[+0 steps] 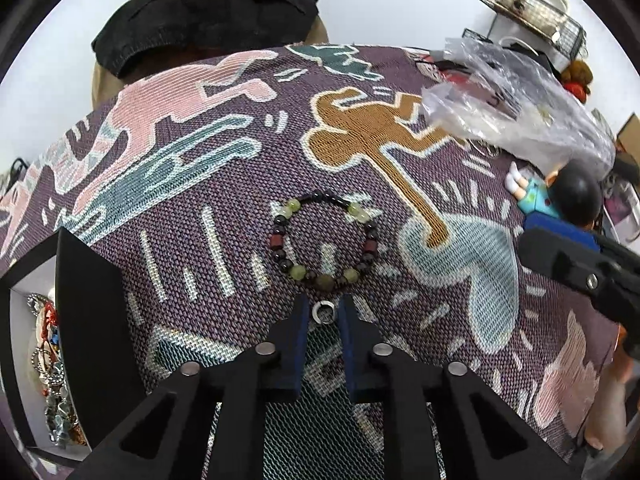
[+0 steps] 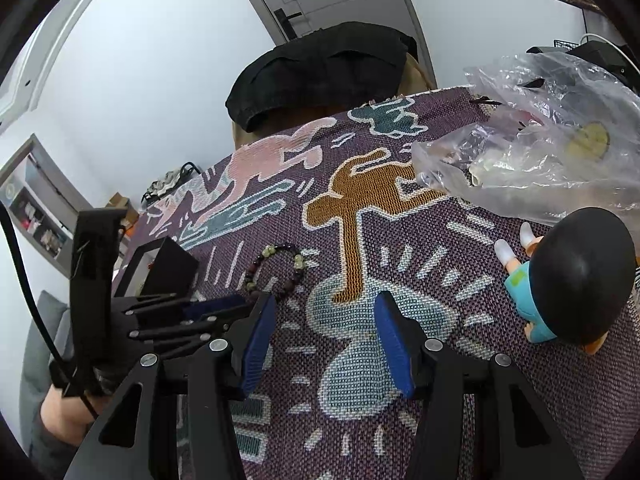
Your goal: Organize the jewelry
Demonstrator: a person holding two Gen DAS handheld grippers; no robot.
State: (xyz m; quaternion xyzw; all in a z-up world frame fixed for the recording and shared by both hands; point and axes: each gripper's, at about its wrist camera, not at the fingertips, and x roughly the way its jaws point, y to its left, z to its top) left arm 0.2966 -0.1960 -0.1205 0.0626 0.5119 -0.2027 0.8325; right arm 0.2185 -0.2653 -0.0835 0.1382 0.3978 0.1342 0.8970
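The left gripper (image 1: 325,312) has its blue-padded jaws drawn close around a small silver ring (image 1: 323,311) that lies on the patterned purple woven cloth (image 1: 224,184). Just beyond its tips lies a round beaded bracelet (image 1: 325,240) of dark, red and pale green beads. An open black box (image 1: 94,332) of mixed jewelry stands at the left edge. The right gripper (image 2: 325,332) hangs about half open and empty over bare cloth; a crumpled clear plastic bag (image 2: 532,152) and a dark-haired toy figurine (image 2: 576,276) crowd the right side.
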